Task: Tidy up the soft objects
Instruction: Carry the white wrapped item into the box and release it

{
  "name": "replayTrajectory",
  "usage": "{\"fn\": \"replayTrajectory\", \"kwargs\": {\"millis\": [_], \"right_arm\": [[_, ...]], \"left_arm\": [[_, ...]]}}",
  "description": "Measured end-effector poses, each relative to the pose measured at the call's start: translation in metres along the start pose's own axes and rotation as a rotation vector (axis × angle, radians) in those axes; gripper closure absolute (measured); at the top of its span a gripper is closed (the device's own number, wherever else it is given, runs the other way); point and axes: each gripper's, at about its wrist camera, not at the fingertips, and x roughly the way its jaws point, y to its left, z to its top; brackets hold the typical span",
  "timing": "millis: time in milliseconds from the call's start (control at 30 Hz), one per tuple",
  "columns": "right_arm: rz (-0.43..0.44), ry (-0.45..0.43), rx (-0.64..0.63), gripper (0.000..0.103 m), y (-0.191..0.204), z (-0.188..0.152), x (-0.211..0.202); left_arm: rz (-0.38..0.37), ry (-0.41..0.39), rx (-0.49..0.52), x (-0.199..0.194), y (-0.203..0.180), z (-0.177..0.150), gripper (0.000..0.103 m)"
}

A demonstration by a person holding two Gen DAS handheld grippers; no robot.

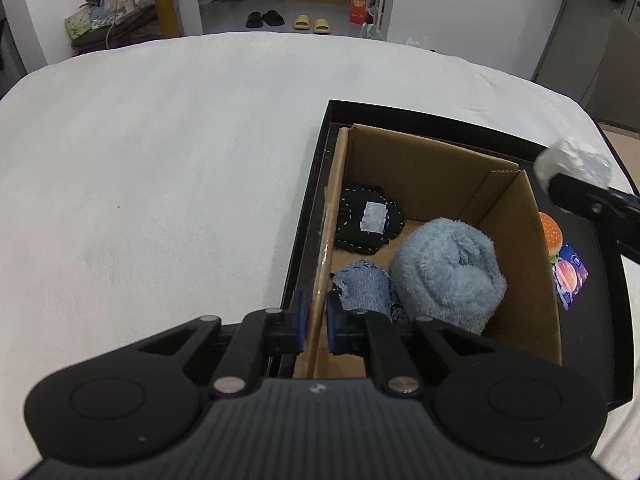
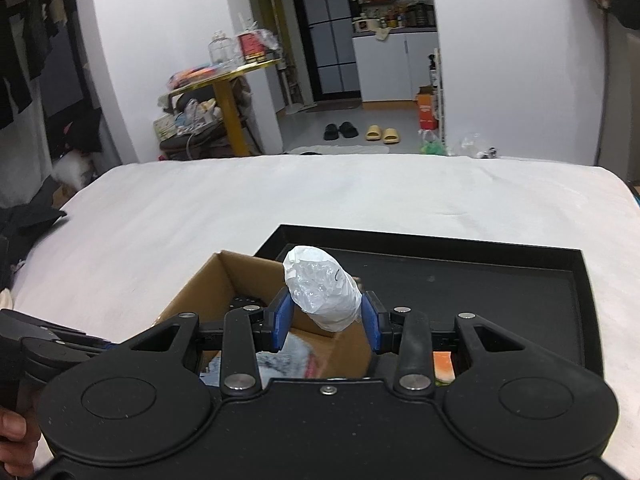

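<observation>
A cardboard box [image 1: 432, 168] stands inside a black tray [image 1: 600, 280] on a white bed. In it lie a fluffy light-blue towel roll [image 1: 448, 272], a black stitched pouch with a white patch [image 1: 368, 220] and a blue knitted piece [image 1: 364, 288]. My left gripper [image 1: 316, 316] is shut on the box's left wall. My right gripper [image 2: 326, 320] is shut on a white plastic-wrapped bundle [image 2: 322, 290], held above the box's far right corner [image 2: 240, 276]; the bundle also shows in the left wrist view [image 1: 572, 164].
A burger-shaped toy [image 1: 551, 236] and a colourful packet [image 1: 570, 276] lie in the tray right of the box. The white bed [image 1: 160, 180] spreads left and beyond. Slippers and a cluttered side table stand on the floor past the bed.
</observation>
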Motion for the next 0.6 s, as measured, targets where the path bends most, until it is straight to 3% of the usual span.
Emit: {"fn": "replayTrajectory", "kwargs": {"millis": [233,333,600], "right_arm": [[0.020,0.014,-0.011,0.064,0.009,0.003,0.014],[-0.006,0.024,-0.016,0.050,0.010,0.000,0.019],[-0.019,0.026,0.012,0.050,0.003,-0.009,0.008]], "left_arm": [[-0.012,0.024,0.011,-0.001,0.003,0.004,0.094],[-0.014,0.028,0.019,0.000,0.003,0.005,0.094],[-0.004,0.020,0.009,0.001,0.001,0.004,0.094]]}}
